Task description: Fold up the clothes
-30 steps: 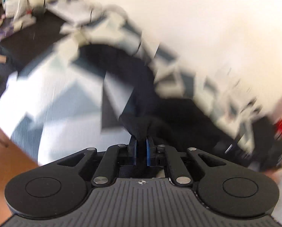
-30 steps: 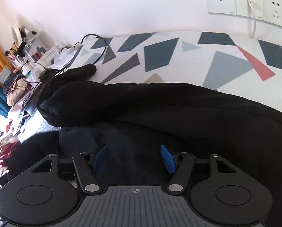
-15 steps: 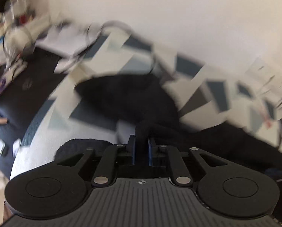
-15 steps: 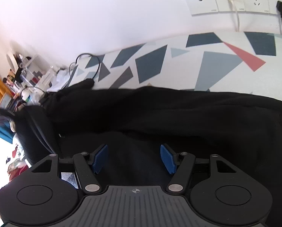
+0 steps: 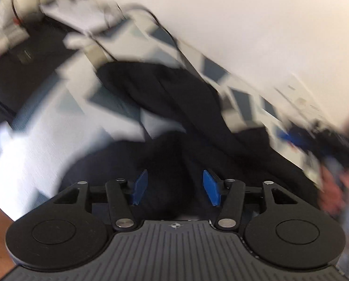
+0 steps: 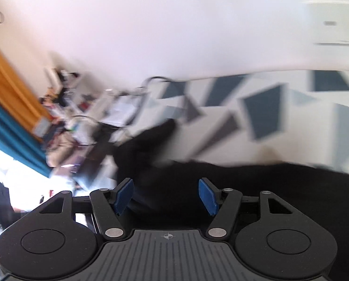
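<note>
A black garment (image 5: 179, 107) lies on a white sheet with grey-blue triangles (image 5: 57, 135). One long black part of the garment runs away from me toward the wall. My left gripper (image 5: 176, 187) hangs just over the cloth; its jaws are opening and the blue pads stand apart from the dark fabric between them. In the right wrist view the black garment (image 6: 256, 182) fills the lower right. My right gripper (image 6: 166, 195) is above it, its jaws opening, with nothing pressed by its pads. Both views are blurred by motion.
A white wall (image 5: 256, 23) runs behind the patterned sheet (image 6: 268, 117). A cluttered table with cables and boxes (image 6: 80, 117) stands at the left, by an orange and blue curtain (image 6: 8, 98). A hand (image 5: 333, 187) and the other gripper show blurred at the right edge.
My left gripper was shut on a fold of black cloth and has let it go, the jaws now apart. The right gripper has swung left across the garment, still open.
</note>
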Available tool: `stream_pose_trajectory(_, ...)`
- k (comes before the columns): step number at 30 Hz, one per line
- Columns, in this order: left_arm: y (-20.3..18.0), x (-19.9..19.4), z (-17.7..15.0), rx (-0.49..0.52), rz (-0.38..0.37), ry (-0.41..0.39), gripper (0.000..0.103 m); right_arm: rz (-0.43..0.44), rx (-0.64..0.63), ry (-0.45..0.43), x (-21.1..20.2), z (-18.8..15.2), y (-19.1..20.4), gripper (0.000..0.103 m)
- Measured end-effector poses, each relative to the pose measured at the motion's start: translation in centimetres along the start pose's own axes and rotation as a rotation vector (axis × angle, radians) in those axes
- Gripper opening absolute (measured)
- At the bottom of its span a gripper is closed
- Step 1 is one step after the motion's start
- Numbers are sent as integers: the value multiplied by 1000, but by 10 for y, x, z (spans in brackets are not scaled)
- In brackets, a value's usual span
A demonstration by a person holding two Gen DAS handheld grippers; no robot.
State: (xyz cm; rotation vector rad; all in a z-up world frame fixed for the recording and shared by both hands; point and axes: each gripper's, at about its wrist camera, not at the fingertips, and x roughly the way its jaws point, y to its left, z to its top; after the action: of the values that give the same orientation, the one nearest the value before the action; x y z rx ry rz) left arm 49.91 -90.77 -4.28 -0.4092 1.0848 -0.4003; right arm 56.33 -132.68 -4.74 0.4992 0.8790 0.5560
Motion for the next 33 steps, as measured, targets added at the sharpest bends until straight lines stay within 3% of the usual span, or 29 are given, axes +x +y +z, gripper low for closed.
stream_pose_trajectory(2, 9, 13, -15, -37, -37, 83, 58, 23, -20, 32, 34, 12, 19, 68)
stream_pose_trajectory(3, 13, 23, -22, -49, -20, 116, 58, 27, -35, 49, 51, 16, 29, 74)
stream_pose_trajectory(6, 25, 48, -39, -83, 8, 182, 57, -9, -77, 123, 105, 20, 49, 75)
stream_pose_trajectory(7, 27, 54, -42, -96, -2, 188, 57, -32, -99, 159, 122, 18, 54, 71)
stream_pose_trajectory(8, 26, 54, -42, -97, -25, 166, 57, -68, -131, 196, 135, 16, 57, 58)
stream_pose_trajectory(9, 25, 57, -39, -92, -42, 163, 57, -108, -165, 234, 147, 14, 59, 35)
stream_pose_trajectory(11, 22, 63, -30, -86, -43, 167, 57, -135, -184, 247, 153, 12, 58, 18)
stream_pose_trajectory(14, 22, 73, -11, -88, -48, 152, 57, -60, -101, 125, 122, 20, 45, 13)
stream_pose_trajectory(19, 22, 102, 43, -109, -59, 142, 57, 12, 42, -164, 37, 51, 27, 12)
stream_pose_trajectory(25, -4, 166, 117, -75, -93, 148, 57, 64, 128, -434, -56, 73, 19, 12)
stream_pose_trajectory(29, -40, 215, 162, 11, -89, 140, 57, 91, 129, -547, -102, 67, 27, 12)
stream_pose_trajectory(31, -63, 234, 178, 106, -57, 130, 57, 133, 113, -565, -115, 61, 35, 12)
stream_pose_trajectory(33, -84, 248, 189, 190, -17, 137, 57, 161, 94, -527, -116, 54, 42, 12)
